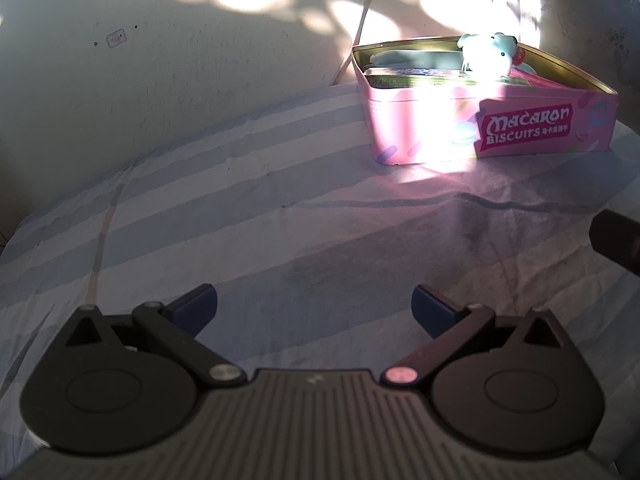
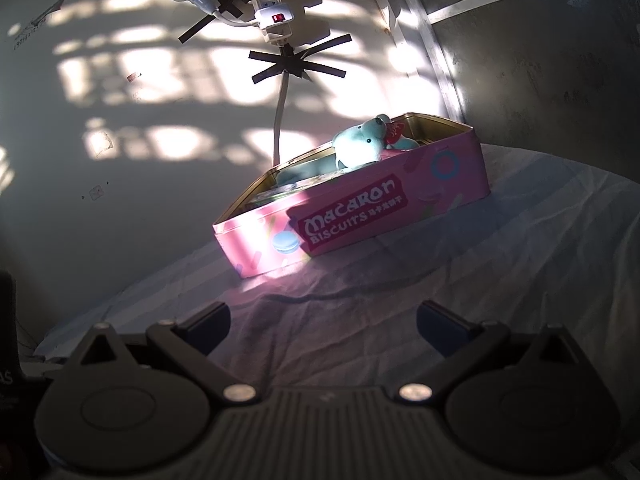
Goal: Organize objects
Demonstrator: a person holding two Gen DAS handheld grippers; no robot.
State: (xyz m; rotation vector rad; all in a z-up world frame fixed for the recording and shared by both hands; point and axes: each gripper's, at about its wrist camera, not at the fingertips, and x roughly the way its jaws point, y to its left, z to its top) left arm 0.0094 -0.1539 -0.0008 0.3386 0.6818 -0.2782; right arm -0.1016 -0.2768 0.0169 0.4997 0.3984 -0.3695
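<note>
Left wrist view shows the left gripper with its jaws spread wide and nothing between them, hanging over a striped sheet; the tin, pink and lidless with "Macaron Biscuits" on its side, sits on the sheet well ahead of that gripper and to its right, close to the wall; a pale blue plush sits inside the tin at its far side, its head above the rim, and flat packets lie in the tin beside it, too washed out by sunlight to tell what they are; a dark shape at the right edge, nearer than the tin, is too cropped to name. Right wrist view shows the right gripper likewise parted and empty over the sheet; the tin lies ahead of it and well apart, the plush at its far right end; above the tin a power strip is taped to the wall, its cord dropping behind the tin.
</note>
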